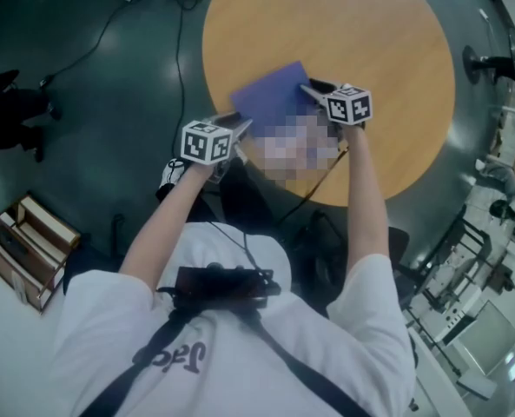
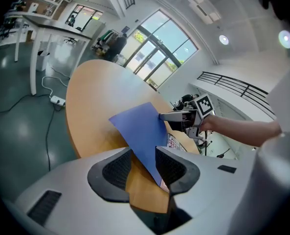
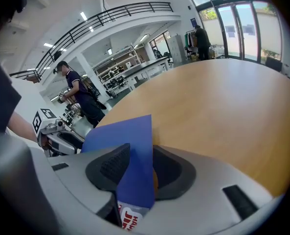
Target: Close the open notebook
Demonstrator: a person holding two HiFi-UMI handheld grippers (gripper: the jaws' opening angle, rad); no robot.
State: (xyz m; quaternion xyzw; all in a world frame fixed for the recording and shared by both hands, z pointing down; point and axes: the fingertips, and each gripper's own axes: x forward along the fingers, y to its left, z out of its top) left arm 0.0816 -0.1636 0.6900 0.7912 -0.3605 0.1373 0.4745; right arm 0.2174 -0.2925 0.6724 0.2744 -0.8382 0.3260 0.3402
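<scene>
Mid-frame on the tabletop (image 1: 387, 50), left tool (image 2: 144, 164) and right tool (image 3: 135, 169) gape loosely around the notebook cover (image 1: 270, 98), half-raised; next I'd fold it shut.

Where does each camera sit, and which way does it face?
Head view: on the person's head, facing steeply down at the round wooden table; both forearms show.
Left gripper view: on the left gripper, facing the windows; right gripper shows.
Right gripper view: on the right gripper, facing across the table; left gripper shows.
Shared: blue notebook cover between jaws.
</scene>
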